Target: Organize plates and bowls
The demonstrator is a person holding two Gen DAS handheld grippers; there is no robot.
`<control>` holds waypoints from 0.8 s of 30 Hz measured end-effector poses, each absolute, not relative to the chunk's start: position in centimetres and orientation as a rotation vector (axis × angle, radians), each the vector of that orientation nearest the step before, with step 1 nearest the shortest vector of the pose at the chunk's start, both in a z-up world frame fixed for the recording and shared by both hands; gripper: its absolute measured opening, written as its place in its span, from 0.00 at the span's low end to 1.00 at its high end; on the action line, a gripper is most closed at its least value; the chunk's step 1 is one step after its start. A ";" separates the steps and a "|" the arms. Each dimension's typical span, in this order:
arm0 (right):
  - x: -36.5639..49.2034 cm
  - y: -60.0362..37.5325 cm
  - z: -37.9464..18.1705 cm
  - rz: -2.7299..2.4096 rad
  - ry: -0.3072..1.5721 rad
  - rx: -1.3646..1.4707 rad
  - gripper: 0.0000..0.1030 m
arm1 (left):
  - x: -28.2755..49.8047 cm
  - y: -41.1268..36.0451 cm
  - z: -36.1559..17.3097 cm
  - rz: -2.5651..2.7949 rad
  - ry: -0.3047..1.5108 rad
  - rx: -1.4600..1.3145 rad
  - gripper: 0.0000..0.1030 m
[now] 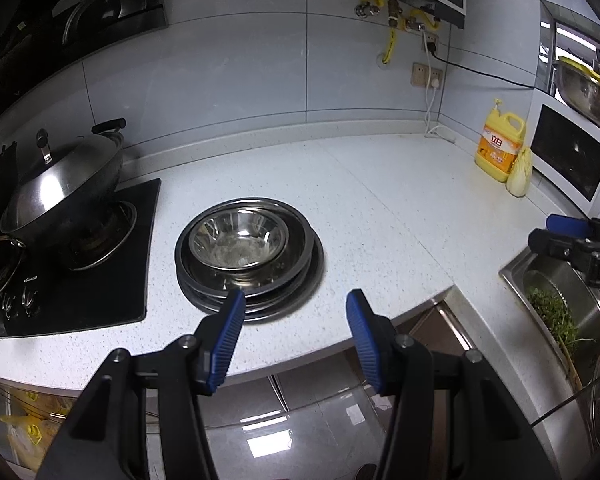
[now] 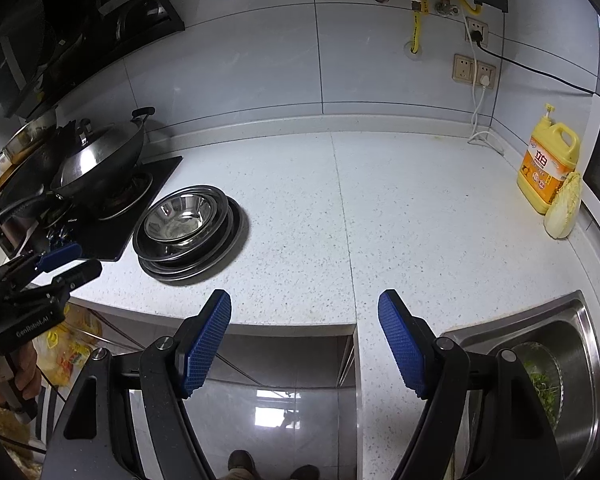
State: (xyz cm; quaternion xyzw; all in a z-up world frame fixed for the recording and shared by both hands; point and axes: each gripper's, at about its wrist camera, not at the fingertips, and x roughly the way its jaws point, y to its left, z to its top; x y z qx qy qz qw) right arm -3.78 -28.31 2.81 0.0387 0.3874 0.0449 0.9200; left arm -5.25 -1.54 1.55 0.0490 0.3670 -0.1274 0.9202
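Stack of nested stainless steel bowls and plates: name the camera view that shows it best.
The left wrist view: the stack of nested stainless steel bowls and plates sits near centre, large, the top bowl's inside visible. The right wrist view shows the stack smaller, off to the left beside the black stove.

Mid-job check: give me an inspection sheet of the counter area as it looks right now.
Surface: speckled white counter, dry-looking.
Job's things: steel bowl nested on stacked steel plates, beside the stove.
Clutter: yellow detergent jug, cabbage leaning beside it.
Grippers: left gripper open, empty, near the stack; right gripper open, empty, at the counter edge.
Cables: white cord and black cord from the wall sockets.
Surroundings: lidded wok on the stove, sink holding greens, microwave.
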 end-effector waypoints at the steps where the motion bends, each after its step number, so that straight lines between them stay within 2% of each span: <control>1: -3.8 -28.4 2.8 0.092 0.797 0.081 0.69 | -5.3 -1.6 1.5 -0.262 0.754 0.100 0.49; 24: -3.9 -29.0 2.4 0.084 0.806 0.086 0.69 | -4.6 -2.8 1.3 -0.274 0.771 0.105 0.49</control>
